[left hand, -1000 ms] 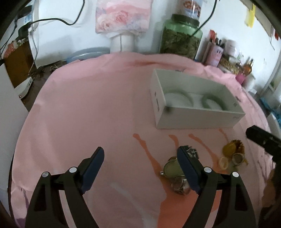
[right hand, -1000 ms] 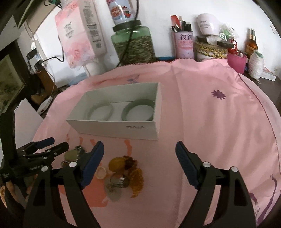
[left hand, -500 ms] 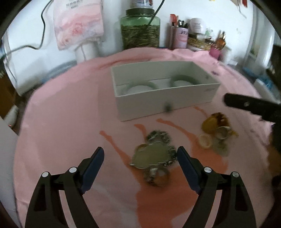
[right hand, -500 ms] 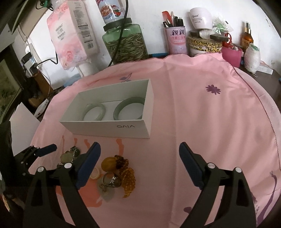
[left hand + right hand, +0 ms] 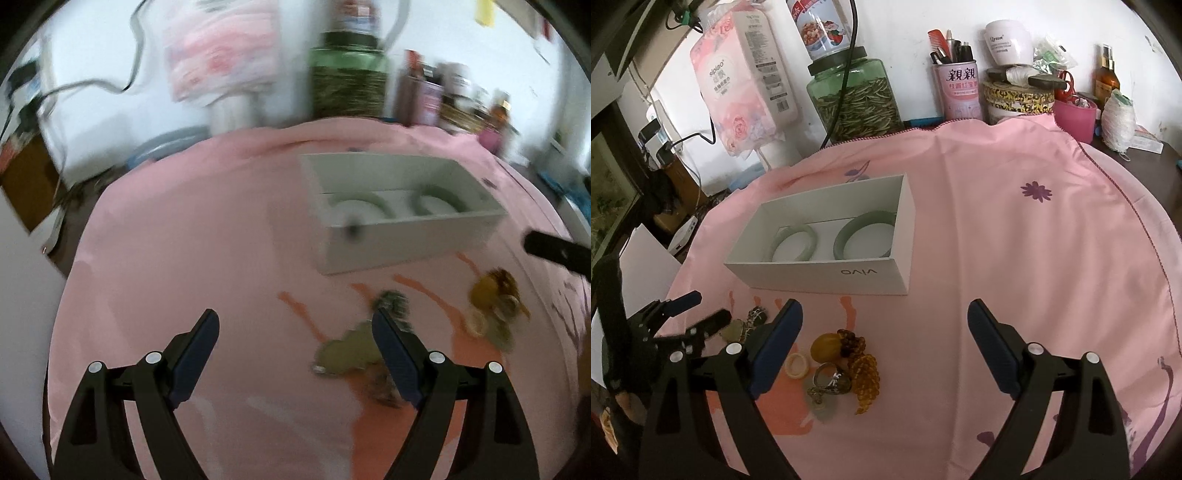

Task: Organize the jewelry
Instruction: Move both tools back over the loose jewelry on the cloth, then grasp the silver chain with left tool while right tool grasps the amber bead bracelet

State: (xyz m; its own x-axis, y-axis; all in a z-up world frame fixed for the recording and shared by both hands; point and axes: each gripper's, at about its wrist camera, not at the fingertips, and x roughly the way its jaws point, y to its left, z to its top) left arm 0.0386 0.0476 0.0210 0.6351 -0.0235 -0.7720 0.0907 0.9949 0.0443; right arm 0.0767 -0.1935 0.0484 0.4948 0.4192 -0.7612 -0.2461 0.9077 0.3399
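A white open box stands on the pink cloth and holds two pale green bangles. In front of it lie two loose jewelry piles: an amber pile with rings and a green pendant pile. My left gripper is open and empty, its right finger over the pendant pile; it also shows in the right wrist view. My right gripper is open and empty, just right of the amber pile.
At the back stand a green glass jar, a pink tissue pack, a pink pen can and a pink cup. The pink cloth covers the round table. A white sheet lies at the left.
The left wrist view has swung left, so the box and piles sit further right and the pendant pile is under the right finger. The right gripper has barely moved.
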